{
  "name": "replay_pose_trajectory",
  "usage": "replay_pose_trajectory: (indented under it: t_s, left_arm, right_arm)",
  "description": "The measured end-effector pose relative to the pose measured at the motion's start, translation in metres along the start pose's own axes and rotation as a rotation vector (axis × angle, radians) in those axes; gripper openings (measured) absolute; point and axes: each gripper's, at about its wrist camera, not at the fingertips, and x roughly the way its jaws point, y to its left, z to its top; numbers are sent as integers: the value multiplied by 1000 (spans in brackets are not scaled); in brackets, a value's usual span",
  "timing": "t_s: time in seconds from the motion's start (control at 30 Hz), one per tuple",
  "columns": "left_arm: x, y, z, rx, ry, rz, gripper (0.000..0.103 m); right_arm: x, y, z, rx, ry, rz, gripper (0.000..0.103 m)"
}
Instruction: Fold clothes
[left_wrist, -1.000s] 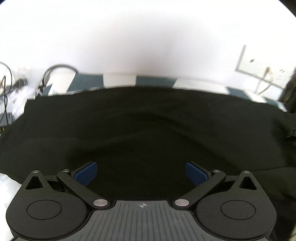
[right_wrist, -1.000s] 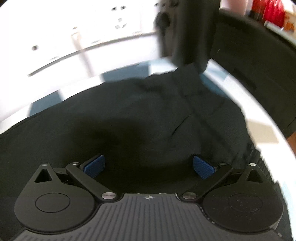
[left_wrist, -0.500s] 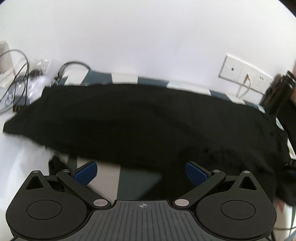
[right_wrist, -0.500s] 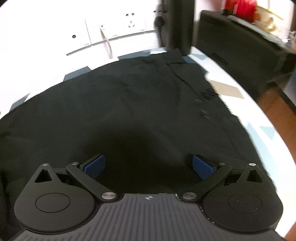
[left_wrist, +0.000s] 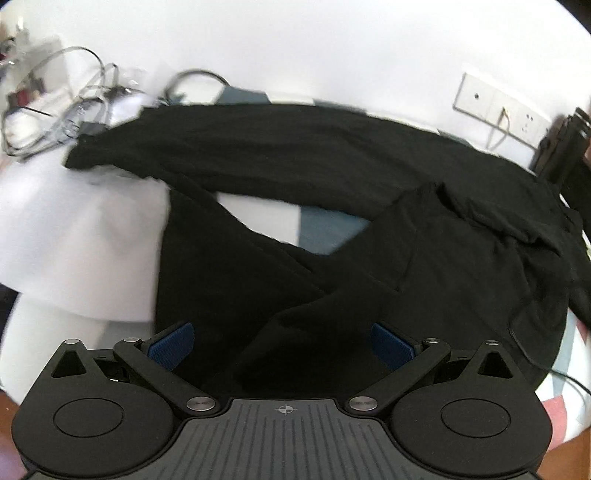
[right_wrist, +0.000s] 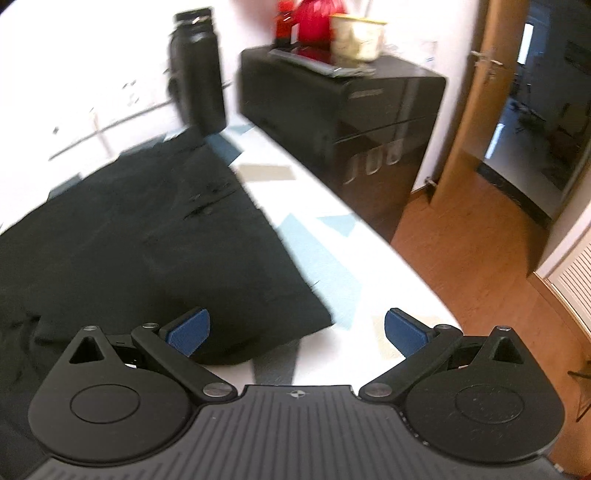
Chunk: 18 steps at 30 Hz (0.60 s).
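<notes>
A pair of black trousers (left_wrist: 332, 162) lies spread on a table with a white and blue patterned cloth (left_wrist: 325, 225). One leg runs along the back; the other angles toward my left gripper (left_wrist: 282, 341), which is open above the cloth with its blue pads apart and empty. In the right wrist view the trousers (right_wrist: 147, 229) cover the table's left part, waistband end near the front. My right gripper (right_wrist: 297, 334) is open and empty over the garment's right front corner and the bare tablecloth (right_wrist: 332, 240).
Tangled cables (left_wrist: 70, 107) lie at the table's far left. Wall sockets (left_wrist: 498, 110) sit on the back wall. A black bottle (right_wrist: 197, 70) stands at the far table end, beside a black cabinet (right_wrist: 362, 110). Wooden floor (right_wrist: 491, 258) and a doorway lie right.
Both grippers have pulled back from the trousers and risen, staying open. The left view now shows both legs split apart; the right view has swung right toward the table edge and floor.
</notes>
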Motion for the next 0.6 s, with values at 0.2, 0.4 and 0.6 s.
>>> replay_pose_trajectory:
  t_s: [0.2, 0.4, 0.6]
  left_arm:
    - [2, -12, 3, -54, 21, 29, 102]
    - [18, -53, -10, -81, 51, 94, 102]
    - [30, -72, -24, -92, 83, 172, 102]
  right_arm:
    - [23, 17, 4, -45, 13, 78, 103]
    - [51, 66, -16, -318, 46, 172, 102]
    - [83, 79, -14, -464, 68, 194, 103]
